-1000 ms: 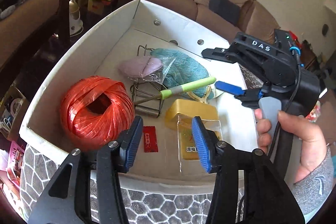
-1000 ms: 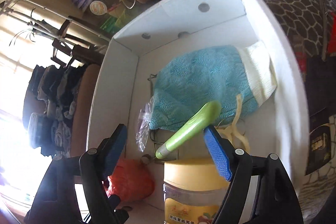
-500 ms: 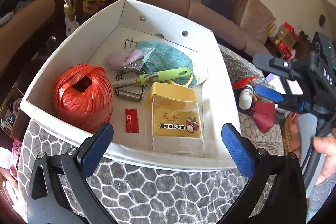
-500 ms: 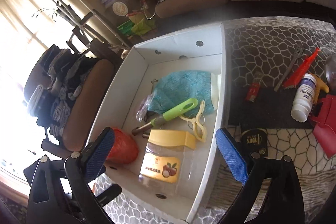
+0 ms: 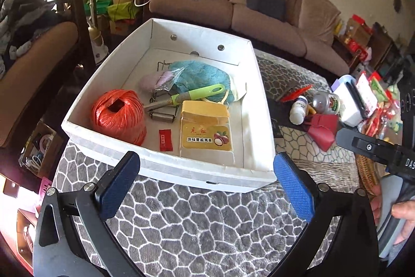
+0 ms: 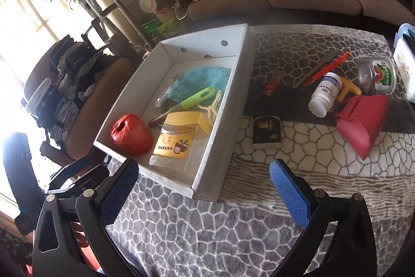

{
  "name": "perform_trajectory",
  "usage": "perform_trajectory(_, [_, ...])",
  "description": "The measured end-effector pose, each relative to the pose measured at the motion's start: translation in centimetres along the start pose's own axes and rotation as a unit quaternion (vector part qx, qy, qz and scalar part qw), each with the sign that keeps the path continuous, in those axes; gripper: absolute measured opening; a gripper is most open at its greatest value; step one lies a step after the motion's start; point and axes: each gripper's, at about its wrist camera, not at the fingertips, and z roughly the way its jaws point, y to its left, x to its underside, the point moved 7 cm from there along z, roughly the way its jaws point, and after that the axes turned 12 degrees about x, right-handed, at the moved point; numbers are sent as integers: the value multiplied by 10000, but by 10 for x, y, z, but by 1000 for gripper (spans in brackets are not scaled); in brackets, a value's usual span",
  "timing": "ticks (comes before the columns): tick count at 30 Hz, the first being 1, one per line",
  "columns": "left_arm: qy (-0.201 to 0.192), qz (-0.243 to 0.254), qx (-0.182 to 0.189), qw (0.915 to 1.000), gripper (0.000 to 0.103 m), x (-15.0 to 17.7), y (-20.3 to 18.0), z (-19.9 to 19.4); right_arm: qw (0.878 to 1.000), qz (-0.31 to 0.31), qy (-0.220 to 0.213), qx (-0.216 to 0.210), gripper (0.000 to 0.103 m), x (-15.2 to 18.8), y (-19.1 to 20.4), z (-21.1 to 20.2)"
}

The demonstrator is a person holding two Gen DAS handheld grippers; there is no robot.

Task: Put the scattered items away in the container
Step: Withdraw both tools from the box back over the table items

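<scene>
Both tongs, left [image 5: 207,179] and right [image 6: 205,188], are gaping fully wide, gripping nothing. One white box [image 5: 166,168] is holding one twine ball [image 5: 118,116] and one jar [image 5: 206,133]; one red pouch [image 6: 361,121] and one white bottle [image 6: 324,94] are lying outside on the patterned surface [image 6: 207,230], whose near stretch is lying open.

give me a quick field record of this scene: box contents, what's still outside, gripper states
container: white box on patterned cloth
in box: orange twine ball, yellow-lidded jar, green-handled tool, teal cloth, red sachet
outside: white bottle, red pouch, black packet, clear jar
left gripper: open, empty
right gripper: open, empty
</scene>
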Motion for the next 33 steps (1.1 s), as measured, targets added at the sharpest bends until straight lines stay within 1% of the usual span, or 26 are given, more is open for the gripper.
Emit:
perform_trajectory(3, [15,113,47,9999,103,3,-19,-2,9999,-14,-100,92,103,7,-11,-15])
perform_trajectory(6, [31,247,52,9997,103,5,-38,0,9994,-56,-201,283,103,13,-24,-24])
perform_trajectory(9, [107,413,106,9990,103,9,-58,9,9978,-142,-276,582,103,19,-41,-29])
perform_trajectory(13, [225,734,91,9970,103,13,-87,26,9923,-207,-418,1151,103,26,-70,-32])
perform_trajectory(19, [295,1131,83,9931,103,17,-130,48,9849,-3,-518,1653,103,35,-117,-38])
perform_trajectory(26, [436,1366,204,9895,103,28,-170,81,9824,327,-476,1775,103,46,-162,-38])
perform_trajectory(28, [495,1412,292,9883,103,34,-180,95,9822,487,-380,1775,103,49,-179,-36])
perform_trajectory(31, [688,1523,392,9852,103,46,-194,121,9791,1130,-370,1648,103,52,-211,-34])
perform_trajectory(33, [797,1583,431,9832,103,52,-201,139,9754,1442,-405,1615,103,53,-228,-32])
